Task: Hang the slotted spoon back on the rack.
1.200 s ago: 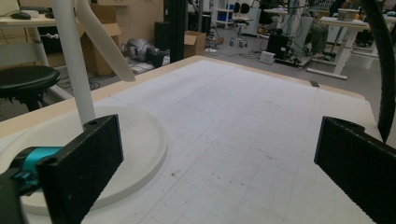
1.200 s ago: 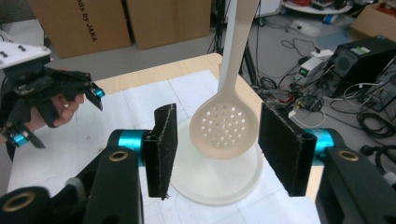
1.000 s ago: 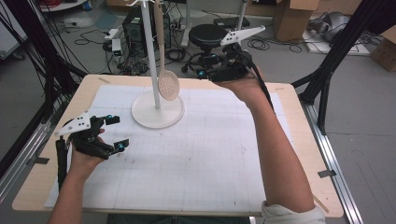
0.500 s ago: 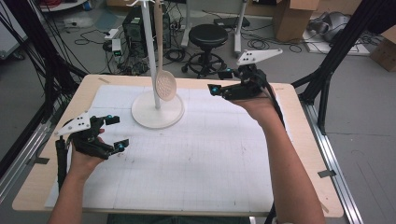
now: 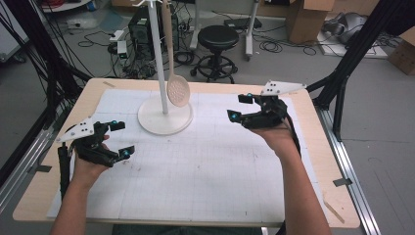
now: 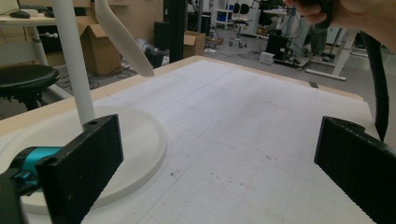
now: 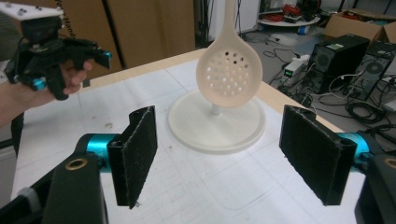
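Observation:
A white stand with a round base [image 5: 164,117] rises at the table's far middle. A pale slotted spoon [image 5: 177,90] hangs from the stand, bowl down just above the base. My left gripper [image 5: 123,139] rests low at the table's left, open, jaws pointing right with nothing between them. My right gripper [image 5: 238,107] hovers right of the stand, pointing left at it. Its jaws have just been opening and hold nothing. In the right gripper view the spoon [image 7: 228,67] hangs ahead of the open right gripper [image 7: 217,158]. The left gripper view shows the open left gripper [image 6: 219,158] beside the base [image 6: 135,135].
A white gridded mat [image 5: 205,166] covers most of the wooden table. Behind the far edge stand a black stool [image 5: 219,39], computer towers [image 5: 139,24], cables and cardboard boxes. Black frame posts [image 5: 357,54] flank the table.
The right gripper has moved from the table's far edge near the spoon to the right and down toward me, its jaws spreading wider. The left gripper has stayed put.

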Available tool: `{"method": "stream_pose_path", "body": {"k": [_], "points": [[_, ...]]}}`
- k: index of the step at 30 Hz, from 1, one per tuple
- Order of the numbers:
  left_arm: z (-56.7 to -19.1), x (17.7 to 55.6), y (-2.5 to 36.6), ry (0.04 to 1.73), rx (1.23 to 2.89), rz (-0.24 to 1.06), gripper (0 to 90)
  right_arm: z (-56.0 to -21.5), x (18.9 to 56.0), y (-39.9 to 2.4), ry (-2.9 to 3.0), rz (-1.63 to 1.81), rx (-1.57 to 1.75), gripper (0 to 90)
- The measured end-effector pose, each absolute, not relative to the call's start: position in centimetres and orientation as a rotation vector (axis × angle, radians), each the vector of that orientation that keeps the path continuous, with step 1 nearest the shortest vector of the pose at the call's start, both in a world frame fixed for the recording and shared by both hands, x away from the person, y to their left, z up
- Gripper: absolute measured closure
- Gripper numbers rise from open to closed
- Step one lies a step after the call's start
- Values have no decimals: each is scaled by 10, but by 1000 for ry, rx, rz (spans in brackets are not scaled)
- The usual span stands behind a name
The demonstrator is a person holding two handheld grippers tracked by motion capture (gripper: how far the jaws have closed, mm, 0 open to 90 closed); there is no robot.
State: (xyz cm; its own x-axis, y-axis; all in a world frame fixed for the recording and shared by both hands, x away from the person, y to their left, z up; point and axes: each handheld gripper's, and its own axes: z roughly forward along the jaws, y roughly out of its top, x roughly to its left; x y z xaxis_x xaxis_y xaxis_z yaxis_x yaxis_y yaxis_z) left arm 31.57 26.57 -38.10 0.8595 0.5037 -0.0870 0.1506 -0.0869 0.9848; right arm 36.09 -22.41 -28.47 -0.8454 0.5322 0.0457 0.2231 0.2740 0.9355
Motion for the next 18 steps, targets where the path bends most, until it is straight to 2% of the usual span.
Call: {"method": "stream_pose_path", "body": {"k": [18], "points": [[-383, 316, 264, 518, 1662, 310, 17, -334, 335, -239, 2250, 1562, 783, 193]]}}
